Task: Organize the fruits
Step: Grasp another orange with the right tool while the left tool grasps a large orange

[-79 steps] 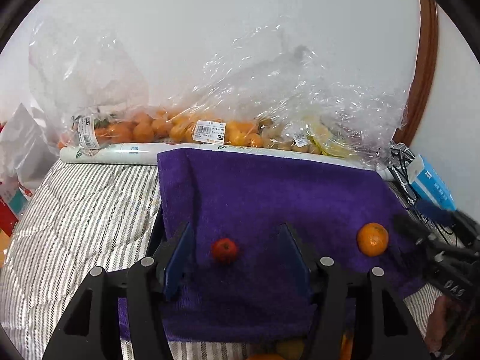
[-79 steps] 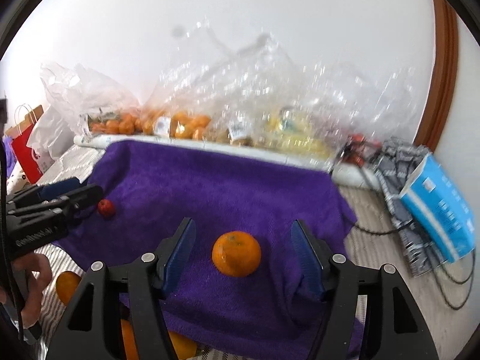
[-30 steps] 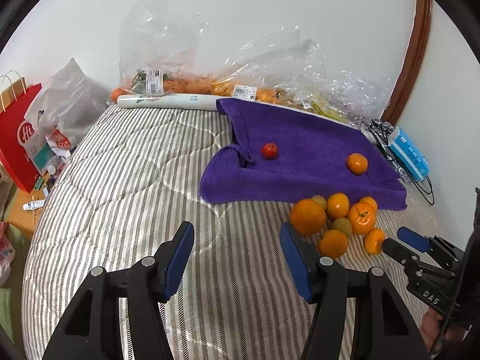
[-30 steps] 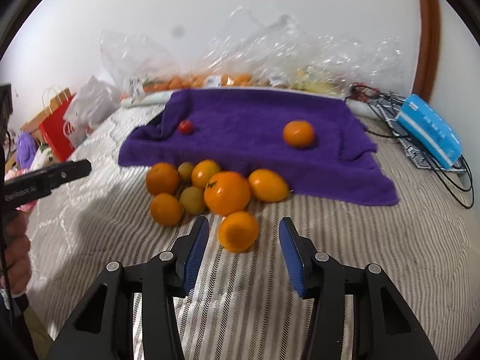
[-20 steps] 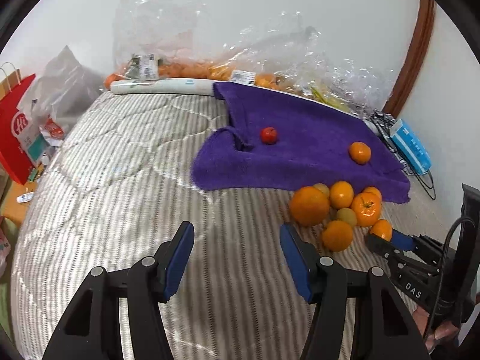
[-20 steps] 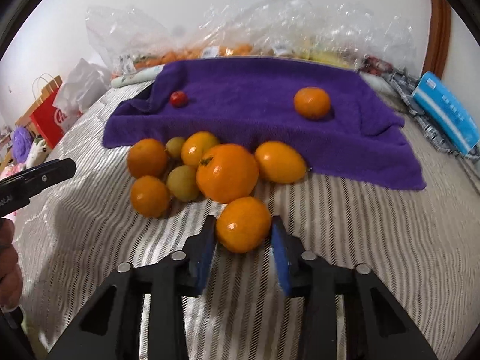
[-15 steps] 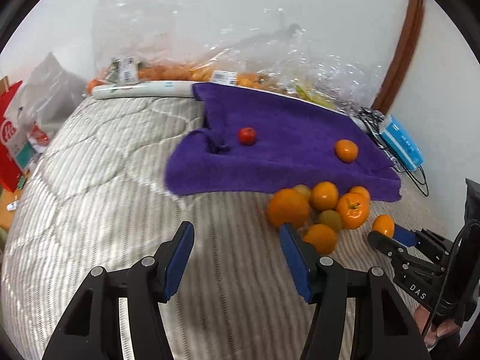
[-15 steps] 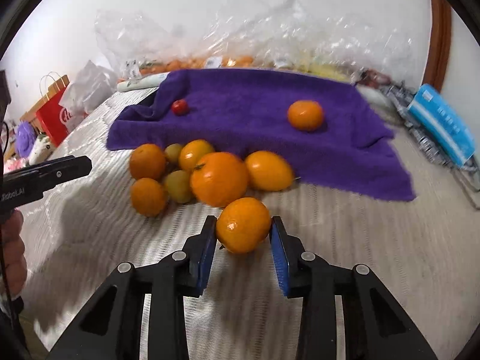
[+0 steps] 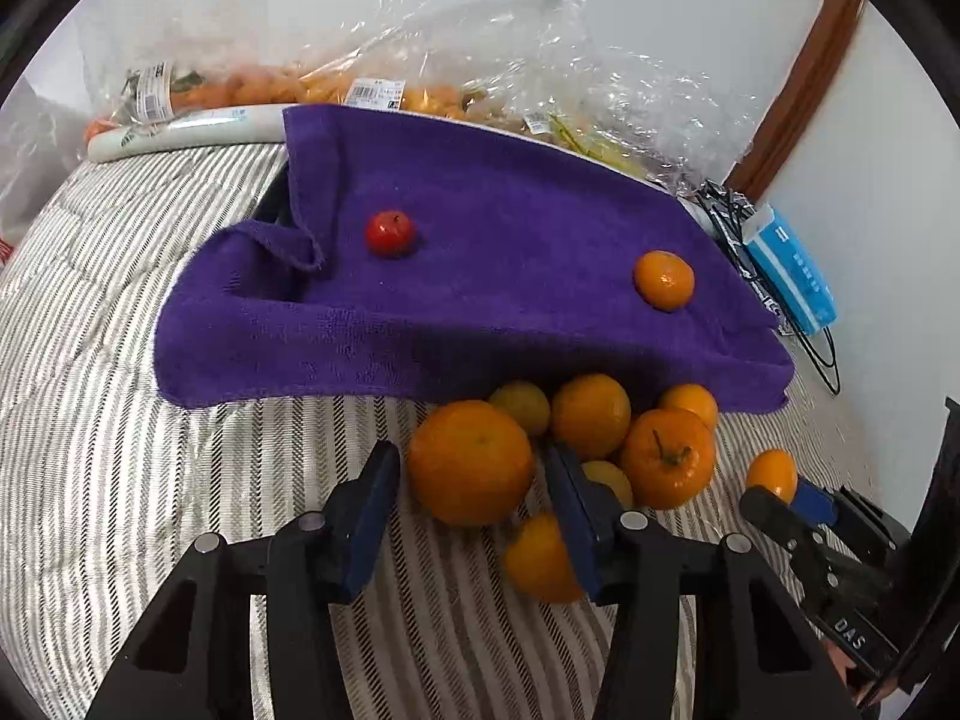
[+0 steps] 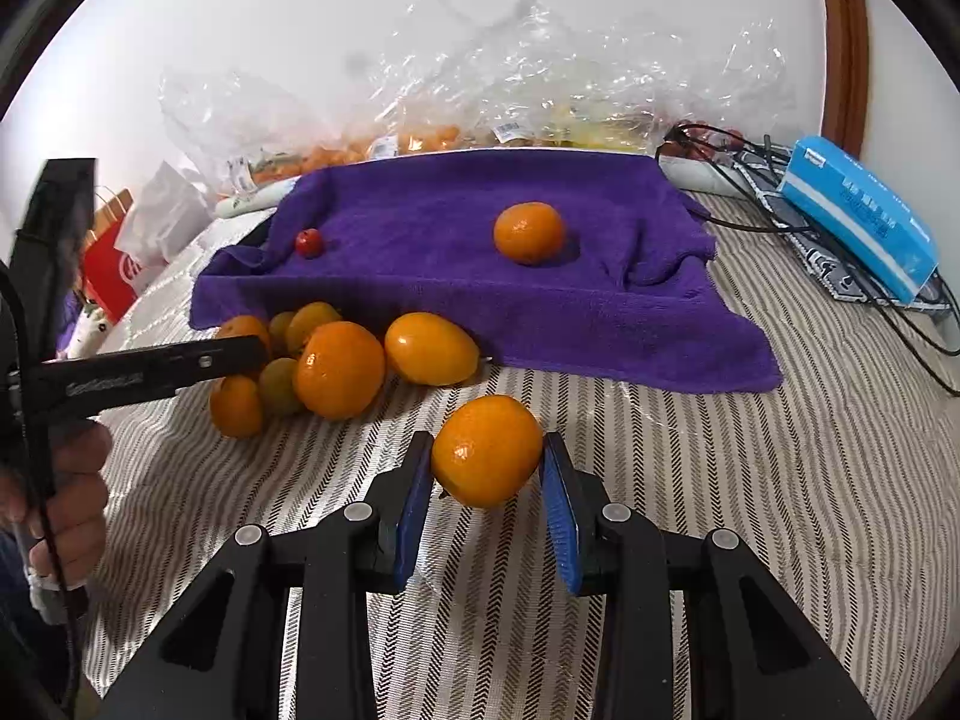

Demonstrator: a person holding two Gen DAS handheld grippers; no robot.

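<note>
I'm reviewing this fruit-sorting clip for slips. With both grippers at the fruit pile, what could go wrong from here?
1. The left gripper straddles the big orange, and its right finger is wedged among neighbouring fruit; closing could scatter the pile.
2. The right gripper pinches a round orange by its sides only; it might slip out.
3. The purple towel looks sloped, so placed fruit may roll off.

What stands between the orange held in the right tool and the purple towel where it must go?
Nothing visible blocks it. The right tool holds the orange, and only bare striped bedding lies before the purple towel. The fruit pile sits off to the left.
</note>
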